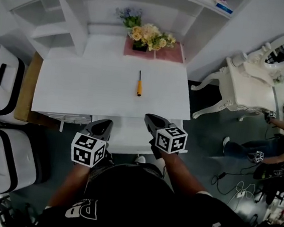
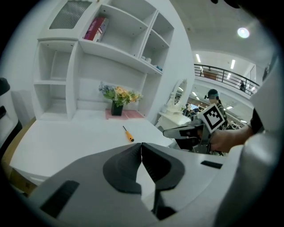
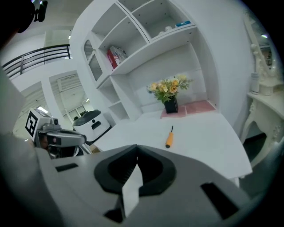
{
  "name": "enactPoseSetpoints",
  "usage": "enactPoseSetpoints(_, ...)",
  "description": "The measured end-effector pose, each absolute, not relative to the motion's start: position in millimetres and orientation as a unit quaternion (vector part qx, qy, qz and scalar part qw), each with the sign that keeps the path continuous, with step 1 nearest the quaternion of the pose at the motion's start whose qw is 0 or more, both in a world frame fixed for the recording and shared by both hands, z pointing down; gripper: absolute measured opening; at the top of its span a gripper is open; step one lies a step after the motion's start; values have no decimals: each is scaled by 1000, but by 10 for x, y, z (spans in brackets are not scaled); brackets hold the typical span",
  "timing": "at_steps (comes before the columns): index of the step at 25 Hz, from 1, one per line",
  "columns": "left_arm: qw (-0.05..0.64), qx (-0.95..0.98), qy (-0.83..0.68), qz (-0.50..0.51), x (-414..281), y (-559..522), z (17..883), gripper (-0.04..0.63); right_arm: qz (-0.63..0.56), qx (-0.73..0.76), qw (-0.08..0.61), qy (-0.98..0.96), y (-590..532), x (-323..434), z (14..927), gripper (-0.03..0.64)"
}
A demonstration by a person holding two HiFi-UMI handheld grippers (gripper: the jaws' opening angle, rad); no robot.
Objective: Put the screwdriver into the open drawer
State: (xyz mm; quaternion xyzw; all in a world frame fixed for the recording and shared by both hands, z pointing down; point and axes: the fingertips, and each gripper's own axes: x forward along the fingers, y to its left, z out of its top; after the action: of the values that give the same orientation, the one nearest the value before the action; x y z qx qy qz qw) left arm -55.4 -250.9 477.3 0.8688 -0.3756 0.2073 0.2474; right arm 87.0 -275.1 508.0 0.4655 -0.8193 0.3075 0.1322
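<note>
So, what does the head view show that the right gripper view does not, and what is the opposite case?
Only the head view: the person's black shirt and the right tool seen from above. Only the right gripper view: the dark balcony railing and that tool's jaws closed together, empty. Both: the orange-handled screwdriver lying on the white desk, the yellow flower bouquet, the pink mat and the left tool.

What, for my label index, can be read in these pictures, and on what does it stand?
No text reads clearly.
Black shirt: white letters, upside down and partly cut off; unreadable.
Red book on the shelf: cover print too blurred.
Cubes on left gripper and right gripper: square marker patterns only, no words.
</note>
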Motion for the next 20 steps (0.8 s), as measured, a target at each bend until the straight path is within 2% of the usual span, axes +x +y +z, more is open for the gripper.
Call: enactPoseSetpoints(20,273,843,-414,211,-1327,-2726,5055,15,309,500,234,-774,-3731,849,5853,14)
